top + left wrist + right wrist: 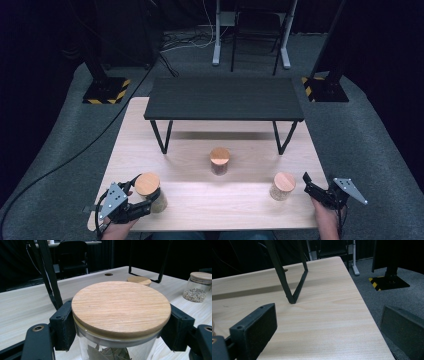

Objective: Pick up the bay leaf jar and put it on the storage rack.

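We see a pale wooden table on grey carpet in a dark room, with a small black bench standing across its far half. At the lower left of the high view our left gripper pinches a glass jar just under its wooden lid, one pad on each side. At the lower right our right gripper stands spread, holding nothing, near another jar. A third jar sits mid-frame.

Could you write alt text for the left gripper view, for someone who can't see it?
Two black fingers clamp a glass jar just under its round wooden lid. Beyond, on the pale table, stands another lidded jar of grains.
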Tool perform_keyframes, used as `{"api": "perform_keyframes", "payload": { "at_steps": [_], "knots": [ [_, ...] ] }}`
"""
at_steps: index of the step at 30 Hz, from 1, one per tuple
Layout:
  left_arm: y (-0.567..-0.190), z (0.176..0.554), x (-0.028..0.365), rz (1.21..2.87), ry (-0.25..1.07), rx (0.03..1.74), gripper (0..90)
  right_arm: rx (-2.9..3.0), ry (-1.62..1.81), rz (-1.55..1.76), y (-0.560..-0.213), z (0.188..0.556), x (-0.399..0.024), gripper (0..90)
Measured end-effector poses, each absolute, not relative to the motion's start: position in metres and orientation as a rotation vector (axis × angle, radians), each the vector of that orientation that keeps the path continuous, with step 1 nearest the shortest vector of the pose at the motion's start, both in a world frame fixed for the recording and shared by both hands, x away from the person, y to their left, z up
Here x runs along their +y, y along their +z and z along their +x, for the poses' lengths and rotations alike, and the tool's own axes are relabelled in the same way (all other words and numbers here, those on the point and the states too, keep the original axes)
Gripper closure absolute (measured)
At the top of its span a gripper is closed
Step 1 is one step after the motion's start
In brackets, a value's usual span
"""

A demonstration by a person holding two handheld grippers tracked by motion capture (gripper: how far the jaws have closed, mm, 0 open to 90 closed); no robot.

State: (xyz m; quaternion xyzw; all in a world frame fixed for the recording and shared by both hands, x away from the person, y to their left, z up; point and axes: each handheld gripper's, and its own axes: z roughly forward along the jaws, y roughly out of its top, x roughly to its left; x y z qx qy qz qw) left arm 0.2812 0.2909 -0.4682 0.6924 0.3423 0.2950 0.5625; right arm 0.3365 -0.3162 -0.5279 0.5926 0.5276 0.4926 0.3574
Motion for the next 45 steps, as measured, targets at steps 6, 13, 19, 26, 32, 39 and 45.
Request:
{"api": "perform_keyframes", "payload": {
  "at_steps": [6,13,19,26,32,39,45],
  "knots": [
    [-0.464,0.281,0.288,1.627,0.691,0.803,24.7,1.359,1.273,1.53,-0.528,0.336,-0.316,0.3],
    [-0.458,0.282,0.284,1.609,0.69,0.806,24.7,1.359,1.275,1.53,-0.528,0.336,-0.316,0.3],
    [-0.454,0.284,0.28,1.611,0.693,0.806,24.7,1.357,1.277,1.531,-0.528,0.336,-0.317,0.3],
    [-0.445,0.289,0.276,1.595,0.687,0.793,24.7,1.356,1.276,1.532,-0.528,0.336,-0.317,0.3],
    [-0.434,0.296,0.269,1.604,0.693,0.774,24.7,1.355,1.278,1.532,-0.528,0.336,-0.317,0.3],
    [-0.425,0.304,0.265,1.6,0.69,0.765,24.7,1.354,1.281,1.533,-0.528,0.336,-0.317,0.3],
    [-0.418,0.308,0.261,1.604,0.701,0.771,24.7,1.354,1.282,1.533,-0.528,0.336,-0.317,0.3]
  ]
}}
